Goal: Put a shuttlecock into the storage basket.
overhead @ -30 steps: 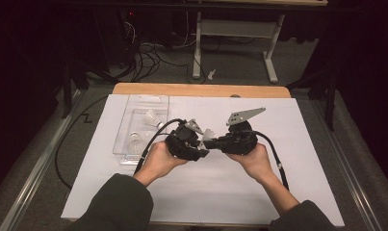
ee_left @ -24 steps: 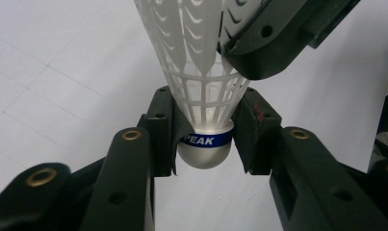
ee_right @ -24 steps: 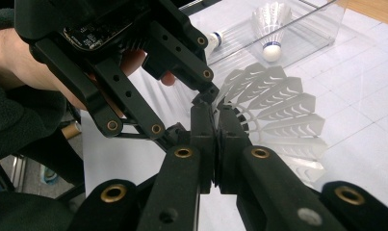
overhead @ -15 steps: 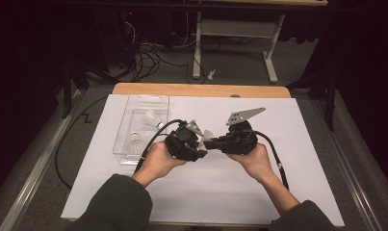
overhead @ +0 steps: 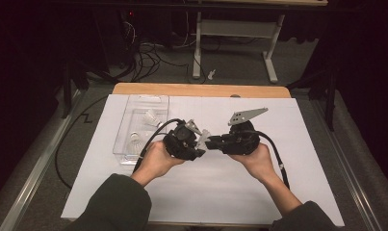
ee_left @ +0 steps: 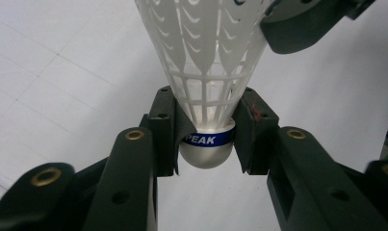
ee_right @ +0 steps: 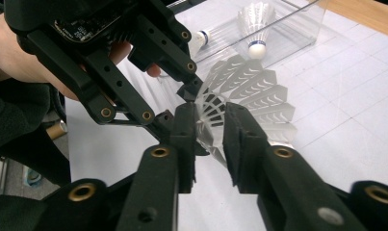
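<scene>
A white plastic shuttlecock (ee_left: 206, 72) with a blue band marked PEAK is held above the white sheet (overhead: 288, 183). My left gripper (ee_left: 206, 139) is shut on its rounded cork base, skirt pointing away from the jaws. In the high view the left gripper (overhead: 200, 143) and right gripper (overhead: 211, 141) meet tip to tip at the shuttlecock (overhead: 204, 135). My right gripper (ee_right: 210, 139) has the feathered skirt (ee_right: 254, 91) between its pads. Its jaws have just been opening, and a gap shows on each side of the skirt.
A clear plastic tray (overhead: 129, 120) sits at the sheet's left rear, holding two more shuttlecocks (overhead: 152, 117) (overhead: 134, 142). A wooden table edge (overhead: 201, 90) runs along the back. Cables trail from both grippers. Bare sheet lies in front of and to the right of the hands.
</scene>
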A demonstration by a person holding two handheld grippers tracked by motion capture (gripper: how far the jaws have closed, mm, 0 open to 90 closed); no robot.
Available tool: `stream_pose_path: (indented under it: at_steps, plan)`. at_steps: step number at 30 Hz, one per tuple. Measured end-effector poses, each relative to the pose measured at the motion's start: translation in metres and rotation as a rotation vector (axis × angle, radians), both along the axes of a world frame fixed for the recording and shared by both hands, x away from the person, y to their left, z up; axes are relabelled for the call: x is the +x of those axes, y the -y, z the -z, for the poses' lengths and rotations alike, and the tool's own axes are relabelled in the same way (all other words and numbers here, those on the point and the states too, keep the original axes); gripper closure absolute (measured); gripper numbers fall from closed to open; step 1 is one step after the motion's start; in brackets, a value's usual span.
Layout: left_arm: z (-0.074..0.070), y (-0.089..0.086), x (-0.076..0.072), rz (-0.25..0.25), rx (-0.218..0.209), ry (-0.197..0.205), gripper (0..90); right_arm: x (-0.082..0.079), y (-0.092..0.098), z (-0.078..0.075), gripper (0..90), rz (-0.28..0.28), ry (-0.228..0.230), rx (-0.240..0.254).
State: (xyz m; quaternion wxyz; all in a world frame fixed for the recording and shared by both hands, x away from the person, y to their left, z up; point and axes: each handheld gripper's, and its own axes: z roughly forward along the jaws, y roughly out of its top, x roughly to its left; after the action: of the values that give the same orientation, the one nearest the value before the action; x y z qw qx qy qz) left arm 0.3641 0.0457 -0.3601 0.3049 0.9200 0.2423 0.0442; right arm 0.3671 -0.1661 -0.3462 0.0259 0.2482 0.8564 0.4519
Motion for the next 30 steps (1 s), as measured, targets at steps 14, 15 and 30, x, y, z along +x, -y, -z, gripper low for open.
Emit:
stream_pose_path:
  at_steps: [14, 15, 30]
  plan:
    - [-0.002, -0.004, 0.001, -0.019, 0.001, -0.001, 65.2, -0.007, 0.021, -0.002, 46.1, 0.055, 0.068, 0.007]
    - [-0.003, -0.005, 0.001, -0.019, 0.002, -0.001, 65.2, -0.008, 0.023, -0.002, 45.3, 0.059, 0.077, 0.004]
    - [-0.005, -0.009, 0.002, -0.045, -0.006, -0.02, 65.2, -0.03, 0.056, 0.001, 42.0, 0.157, 0.174, 0.031]
